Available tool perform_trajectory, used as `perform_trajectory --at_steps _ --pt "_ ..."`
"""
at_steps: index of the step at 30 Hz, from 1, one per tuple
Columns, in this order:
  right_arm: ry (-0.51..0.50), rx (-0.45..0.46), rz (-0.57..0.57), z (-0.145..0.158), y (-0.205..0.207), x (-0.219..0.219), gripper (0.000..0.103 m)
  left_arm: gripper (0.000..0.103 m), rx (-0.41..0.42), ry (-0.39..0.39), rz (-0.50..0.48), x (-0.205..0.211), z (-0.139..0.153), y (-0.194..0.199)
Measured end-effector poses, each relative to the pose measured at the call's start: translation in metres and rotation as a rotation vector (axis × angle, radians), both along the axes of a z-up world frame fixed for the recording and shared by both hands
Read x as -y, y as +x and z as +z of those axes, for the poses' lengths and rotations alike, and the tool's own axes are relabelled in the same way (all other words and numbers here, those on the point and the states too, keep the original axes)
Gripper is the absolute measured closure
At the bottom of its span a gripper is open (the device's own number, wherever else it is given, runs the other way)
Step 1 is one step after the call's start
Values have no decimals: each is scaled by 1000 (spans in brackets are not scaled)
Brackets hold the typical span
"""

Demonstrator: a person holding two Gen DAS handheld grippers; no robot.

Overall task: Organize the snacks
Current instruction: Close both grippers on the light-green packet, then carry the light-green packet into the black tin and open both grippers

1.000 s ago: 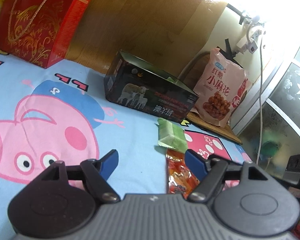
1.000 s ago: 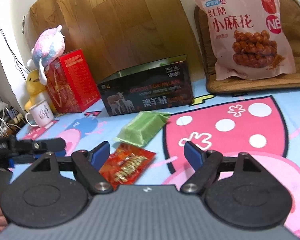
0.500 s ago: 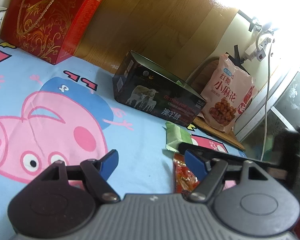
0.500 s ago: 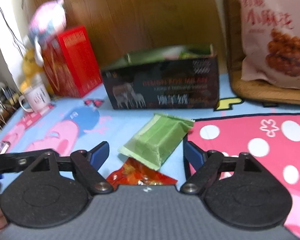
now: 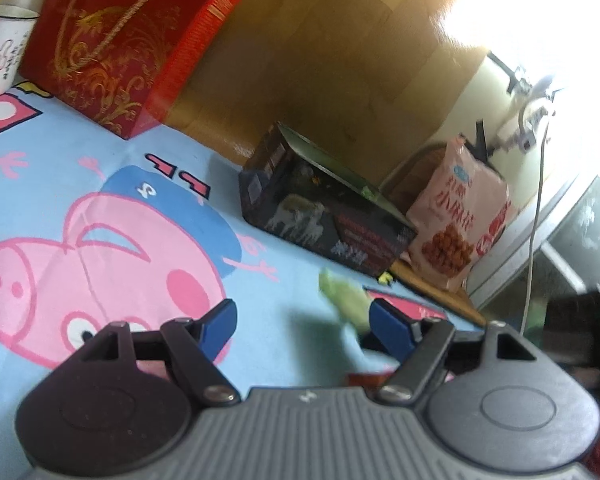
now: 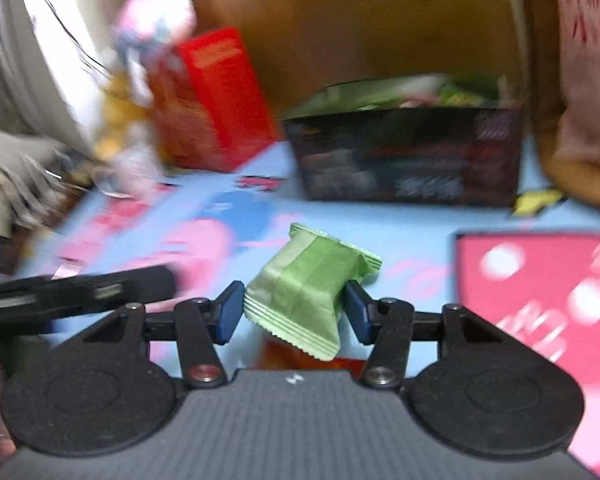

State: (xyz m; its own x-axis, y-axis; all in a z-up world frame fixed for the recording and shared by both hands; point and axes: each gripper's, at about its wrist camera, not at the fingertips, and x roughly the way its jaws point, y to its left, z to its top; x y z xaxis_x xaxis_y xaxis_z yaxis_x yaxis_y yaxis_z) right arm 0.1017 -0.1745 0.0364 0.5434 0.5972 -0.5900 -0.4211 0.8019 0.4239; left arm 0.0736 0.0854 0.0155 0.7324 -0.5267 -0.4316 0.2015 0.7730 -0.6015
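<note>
A green snack packet point(image 6: 306, 290) sits between the blue pads of my right gripper point(image 6: 294, 312), which is closed on it and holds it above the mat. The packet also shows blurred in the left wrist view point(image 5: 346, 300). Under it lies an orange-red snack packet point(image 6: 300, 354), also visible in the left wrist view point(image 5: 366, 379). A black open box point(image 6: 408, 152) with snacks inside stands behind; it shows in the left wrist view point(image 5: 320, 216) too. My left gripper point(image 5: 302, 326) is open and empty above the blue cartoon mat point(image 5: 100, 240).
A red gift box point(image 5: 120, 40) and a white mug point(image 5: 0, 48) stand at the back left. A pink snack bag point(image 5: 460, 216) leans at the back right on a brown cushion point(image 5: 428, 280). A wooden board stands behind. A plush toy point(image 6: 152, 36) sits on the red box.
My right gripper moved forward and closed on the green packet, lifting it off the mat. My left gripper drew back to the left, staying open.
</note>
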Motion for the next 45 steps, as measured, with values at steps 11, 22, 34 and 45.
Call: perform_trajectory --at_steps 11,22,34,45 --pt "288 -176 7 -12 -24 40 30 27 -9 -19 -4 -2 -3 2" --pt "124 13 -145 6 -58 60 31 27 -39 22 -63 9 -6 8" --pt "-86 116 -36 -8 -40 43 25 32 -184 51 -223 50 -3 57" --pt "-147 248 31 10 2 19 68 65 -120 38 -245 55 36 97"
